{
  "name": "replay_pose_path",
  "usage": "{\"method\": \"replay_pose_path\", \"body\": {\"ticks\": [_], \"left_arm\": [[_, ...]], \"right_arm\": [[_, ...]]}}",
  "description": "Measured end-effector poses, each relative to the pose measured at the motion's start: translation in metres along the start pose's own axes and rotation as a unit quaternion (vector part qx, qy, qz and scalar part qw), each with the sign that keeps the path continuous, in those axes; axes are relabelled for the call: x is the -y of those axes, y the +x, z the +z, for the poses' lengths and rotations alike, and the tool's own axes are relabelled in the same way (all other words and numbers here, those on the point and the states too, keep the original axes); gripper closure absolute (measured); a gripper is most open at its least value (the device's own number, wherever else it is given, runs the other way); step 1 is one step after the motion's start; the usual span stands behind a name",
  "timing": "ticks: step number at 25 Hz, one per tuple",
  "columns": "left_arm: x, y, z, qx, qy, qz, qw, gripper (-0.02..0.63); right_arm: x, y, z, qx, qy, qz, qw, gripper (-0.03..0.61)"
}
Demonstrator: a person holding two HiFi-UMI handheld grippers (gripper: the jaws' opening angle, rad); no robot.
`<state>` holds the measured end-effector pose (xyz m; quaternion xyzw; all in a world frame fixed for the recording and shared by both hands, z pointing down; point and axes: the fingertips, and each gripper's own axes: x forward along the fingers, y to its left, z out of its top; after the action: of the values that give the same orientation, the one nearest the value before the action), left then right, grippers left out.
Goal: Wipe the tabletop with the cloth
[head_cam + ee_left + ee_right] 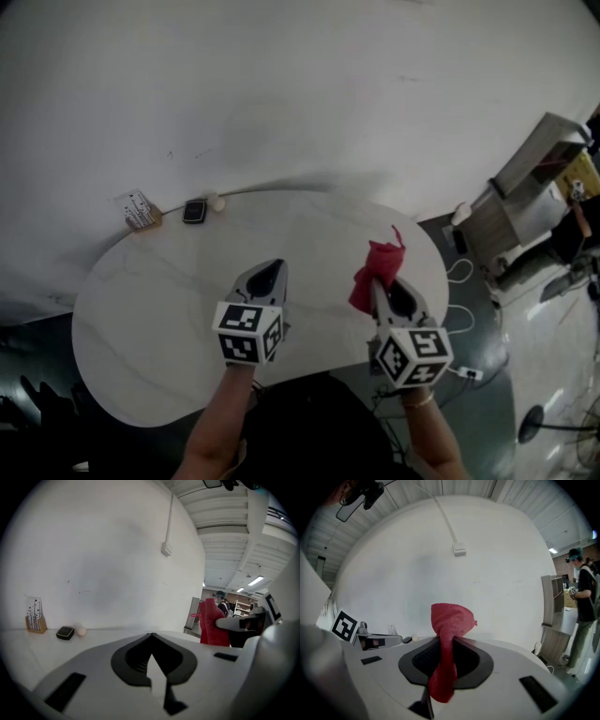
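A red cloth (375, 268) is bunched between the jaws of my right gripper (378, 284), which is shut on it over the right part of the white rounded tabletop (141, 309). In the right gripper view the cloth (451, 620) sticks up out of the gripper (451, 640) and hangs down behind the jaws. My left gripper (275, 266) is over the table's middle, jaws shut with nothing in them. The left gripper view shows its own shut gripper (151, 635) and the cloth (213, 626) off to the right.
At the table's far left edge, against the white wall, stand a small card holder (139, 210), a black object (194, 211) and a small white ball (215, 201). Right of the table are a grey cabinet (525, 192) and floor cables (459, 279). A person (582, 597) stands far right.
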<state>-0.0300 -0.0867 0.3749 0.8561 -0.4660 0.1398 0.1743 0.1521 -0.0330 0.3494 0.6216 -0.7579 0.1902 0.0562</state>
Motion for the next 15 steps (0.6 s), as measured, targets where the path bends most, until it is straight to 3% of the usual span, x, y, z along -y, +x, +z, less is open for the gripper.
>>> {"method": "replay_pose_path", "body": {"ticks": [15], "left_arm": [[0.002,-0.012,-0.006,0.012,0.001,0.011,0.9999,0.612]], "right_arm": [[-0.007,-0.002,-0.012,0.011,0.003,0.018,1.0,0.517]]}}
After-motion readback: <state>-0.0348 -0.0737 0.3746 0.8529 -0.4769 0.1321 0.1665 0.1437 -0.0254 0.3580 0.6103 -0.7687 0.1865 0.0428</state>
